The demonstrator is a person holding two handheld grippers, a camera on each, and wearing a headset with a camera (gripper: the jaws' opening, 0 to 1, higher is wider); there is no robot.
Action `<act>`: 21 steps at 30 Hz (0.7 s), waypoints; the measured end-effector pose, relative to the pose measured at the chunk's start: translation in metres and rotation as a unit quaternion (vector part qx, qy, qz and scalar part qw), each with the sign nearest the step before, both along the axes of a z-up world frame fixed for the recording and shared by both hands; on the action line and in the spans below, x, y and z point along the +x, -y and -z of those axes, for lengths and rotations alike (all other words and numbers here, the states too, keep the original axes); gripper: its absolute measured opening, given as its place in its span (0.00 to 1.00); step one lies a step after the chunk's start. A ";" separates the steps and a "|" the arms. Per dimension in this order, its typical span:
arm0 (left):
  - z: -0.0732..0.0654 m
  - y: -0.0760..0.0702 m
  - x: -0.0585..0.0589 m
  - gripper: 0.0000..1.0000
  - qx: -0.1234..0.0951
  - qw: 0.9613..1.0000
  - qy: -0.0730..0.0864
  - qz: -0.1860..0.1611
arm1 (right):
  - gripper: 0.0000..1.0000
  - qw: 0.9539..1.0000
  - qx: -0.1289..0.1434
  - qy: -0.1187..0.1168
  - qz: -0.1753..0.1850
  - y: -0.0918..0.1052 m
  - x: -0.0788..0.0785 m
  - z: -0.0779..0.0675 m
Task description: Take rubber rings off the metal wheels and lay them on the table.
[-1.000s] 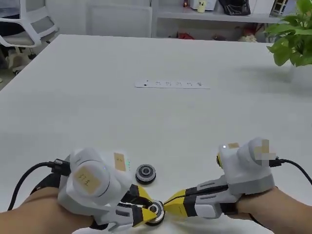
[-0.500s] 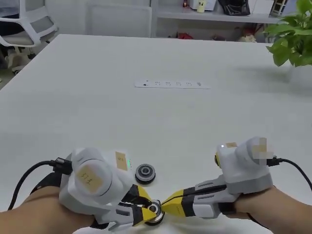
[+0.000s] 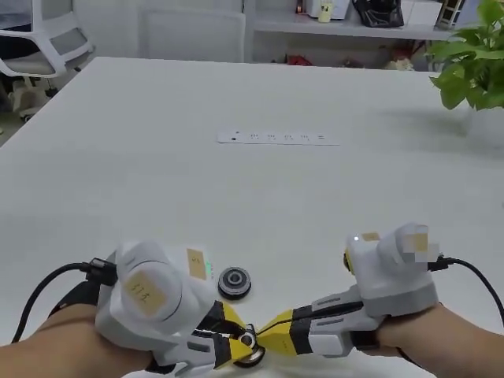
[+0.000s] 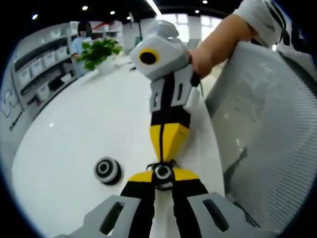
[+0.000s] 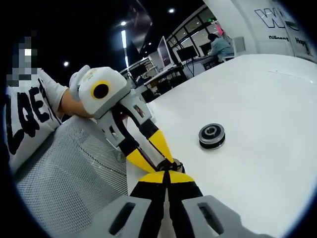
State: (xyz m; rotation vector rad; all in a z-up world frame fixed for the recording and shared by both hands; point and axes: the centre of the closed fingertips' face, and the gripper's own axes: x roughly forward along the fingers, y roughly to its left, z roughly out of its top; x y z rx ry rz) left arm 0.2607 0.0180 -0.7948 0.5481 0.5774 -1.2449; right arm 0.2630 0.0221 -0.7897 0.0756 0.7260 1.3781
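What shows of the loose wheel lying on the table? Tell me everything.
The loose wheel is a small round disc: a dark rubber ring around a silvery metal hub with a centre hole. Its ring is still on. It lies flat on the white table, touching nothing else, just beyond the left claw and right claw, which meet shut on a second wheel.

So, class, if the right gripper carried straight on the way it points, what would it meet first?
The metal wheel clamped in the left gripper, sitting right at the tips of the right gripper, which is probably touching it.
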 end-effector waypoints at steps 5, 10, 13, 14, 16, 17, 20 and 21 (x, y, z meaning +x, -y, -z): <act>0.000 0.000 0.000 0.12 0.000 1.000 0.000 0.000 | 0.00 1.000 0.002 0.000 -0.001 -0.001 -0.001 -0.001; 0.000 0.000 0.000 0.12 0.001 1.000 0.001 0.001 | 0.00 1.000 0.003 -0.002 0.000 -0.001 -0.001 -0.001; 0.000 0.000 0.000 0.12 0.000 1.000 0.001 0.001 | 0.00 1.000 0.005 -0.002 0.001 0.000 -0.001 -0.002; 0.000 0.000 0.000 0.12 0.000 1.000 0.000 0.000 | 0.00 1.000 0.005 -0.003 0.001 0.000 -0.001 -0.002; 0.000 0.000 0.000 0.12 0.000 1.000 0.000 0.000 | 0.00 1.000 0.007 -0.004 0.001 -0.001 -0.001 -0.002; 0.000 0.000 0.000 0.12 0.000 1.000 0.000 0.000 | 0.00 1.000 0.007 -0.004 0.000 -0.001 -0.001 -0.002; 0.000 0.000 0.000 0.12 0.000 1.000 0.000 0.000 | 0.00 1.000 0.011 -0.005 0.000 -0.002 -0.001 -0.004; 0.000 0.000 0.000 0.12 0.000 1.000 0.001 0.000 | 0.00 1.000 0.011 -0.005 -0.001 -0.002 -0.001 -0.004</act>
